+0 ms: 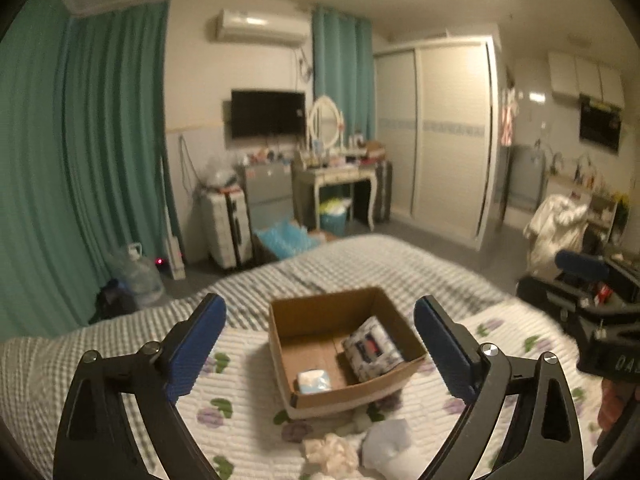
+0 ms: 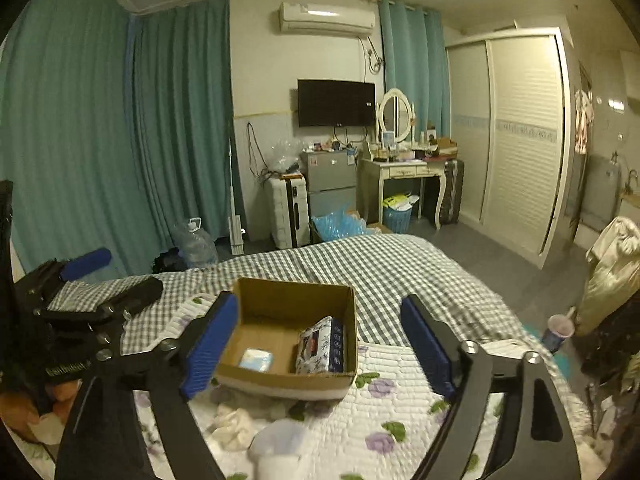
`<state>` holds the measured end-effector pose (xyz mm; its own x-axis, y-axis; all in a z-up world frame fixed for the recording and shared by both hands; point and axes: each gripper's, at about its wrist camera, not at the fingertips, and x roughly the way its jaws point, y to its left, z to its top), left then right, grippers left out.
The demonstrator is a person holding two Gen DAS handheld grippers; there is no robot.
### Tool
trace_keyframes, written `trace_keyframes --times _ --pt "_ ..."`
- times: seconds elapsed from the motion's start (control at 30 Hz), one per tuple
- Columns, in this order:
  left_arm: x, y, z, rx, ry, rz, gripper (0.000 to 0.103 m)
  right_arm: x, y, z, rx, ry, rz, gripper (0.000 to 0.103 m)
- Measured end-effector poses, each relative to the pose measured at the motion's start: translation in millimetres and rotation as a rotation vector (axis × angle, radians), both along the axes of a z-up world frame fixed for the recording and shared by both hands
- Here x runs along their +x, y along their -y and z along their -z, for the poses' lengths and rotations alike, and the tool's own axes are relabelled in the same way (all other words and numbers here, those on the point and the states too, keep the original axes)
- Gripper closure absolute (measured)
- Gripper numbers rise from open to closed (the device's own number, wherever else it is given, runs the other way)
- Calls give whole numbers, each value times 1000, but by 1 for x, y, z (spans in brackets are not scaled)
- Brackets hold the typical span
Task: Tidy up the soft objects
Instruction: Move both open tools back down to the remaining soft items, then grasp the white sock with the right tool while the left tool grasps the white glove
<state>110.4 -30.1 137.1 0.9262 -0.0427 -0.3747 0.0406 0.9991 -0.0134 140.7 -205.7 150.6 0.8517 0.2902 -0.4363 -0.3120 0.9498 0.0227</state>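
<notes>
Left gripper (image 1: 320, 344): fingers spread wide, holding nothing; hovers above the bed, with the cardboard box framed between its blue pads (image 1: 198, 344)
Right gripper (image 2: 318, 346): likewise spread and empty; its left pad overlaps the box's near-left corner in the right wrist view; contact cannot be told
Cardboard box (image 1: 404, 372): open-topped, standing on the floral quilt (image 1: 240, 376)
Patterned pack (image 1: 372, 348): inside the box, leaning against its right wall
Small pale-blue pack (image 1: 314, 381): flat on the box floor, near the front-left corner
Cream cloth (image 1: 330, 453): crumpled on the quilt before the box, below both pairs of fingers
Whitish soft item (image 1: 390, 442): just beside the cloth; blurred
</notes>
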Motion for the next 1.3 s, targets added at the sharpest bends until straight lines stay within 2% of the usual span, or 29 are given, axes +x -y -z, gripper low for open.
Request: trace_keyframes --times 0.03,0.13,0.27,0.37,0.47,0.67,0.77,0.83,0.97,1.1,1.2,1.27,1.3 --pt "-10 -2 -4 -5 7 1 6 -16 0 -8 -12 5 -4 6" --pt "-40 -11 -7 -4 7 -8 6 -53 -5 -18 -45 13 1 5" --pt "-58 -20 18 18 -42 -21 6 -90 -12 -3 -63 -20 -18 5" --pt "-66 -20 53 38 -74 -35 6 -105 -13 24 -65 -52 -31 5" --pt "-66 -20 94 51 -131 -39 6 -113 -18 67 -83 -79 -37 5" --pt "-57 -18 191 -1 -270 -32 8 -105 -37 149 -117 -143 -50 5" --pt "-53 -12 231 -1 -349 -24 19 -93 -40 184 -147 -178 -40 5" --pt "-48 -11 252 -2 -397 -10 19 -84 -43 202 -159 -205 -28 5" --pt "-41 -11 281 -34 -471 30 32 -64 -40 233 -135 -278 -6 5" --pt "-34 -5 289 -62 -483 74 34 -44 -39 252 -112 -320 17 5" --pt "-34 1 290 -76 -482 127 51 -36 -41 260 -114 -334 23 5" --pt "-36 7 290 -54 -476 147 57 -31 -42 266 -115 -345 23 9" --pt "-36 8 289 -48 -473 158 64 -29 -42 269 -115 -353 20 15"
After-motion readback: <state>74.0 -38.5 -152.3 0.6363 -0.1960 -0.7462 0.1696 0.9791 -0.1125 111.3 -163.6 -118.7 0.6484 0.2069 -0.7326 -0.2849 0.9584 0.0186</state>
